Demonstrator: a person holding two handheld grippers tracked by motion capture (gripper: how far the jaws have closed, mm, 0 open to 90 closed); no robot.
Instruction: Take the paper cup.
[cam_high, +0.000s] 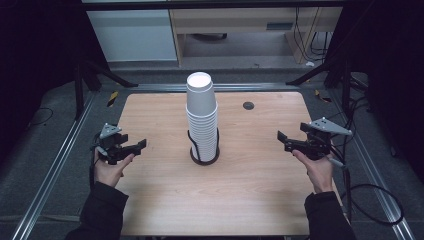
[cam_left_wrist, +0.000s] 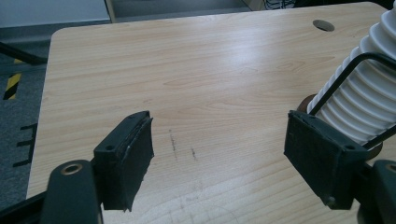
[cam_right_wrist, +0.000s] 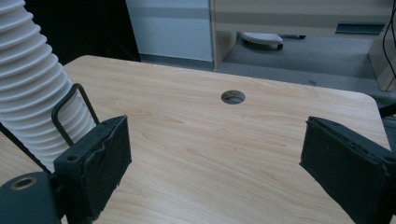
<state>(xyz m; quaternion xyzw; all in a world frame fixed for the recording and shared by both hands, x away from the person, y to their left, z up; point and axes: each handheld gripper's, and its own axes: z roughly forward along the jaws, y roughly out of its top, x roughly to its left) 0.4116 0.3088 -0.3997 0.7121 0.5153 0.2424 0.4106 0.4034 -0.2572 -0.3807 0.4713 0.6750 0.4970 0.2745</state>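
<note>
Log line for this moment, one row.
left claw: open, empty | right claw: open, empty | cup stack: upright in wire holder, mid-table, untouched

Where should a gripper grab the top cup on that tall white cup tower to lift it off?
Probably the top white paper cup of the tall stack of white paper cups, pinched across its side walls just below the rim, coming level from the right gripper's side. That cup stands clear above the black wire holder, whose posts guard only the lower cups.

tall white cup stack (cam_high: 202, 117), upright, table centre
</note>
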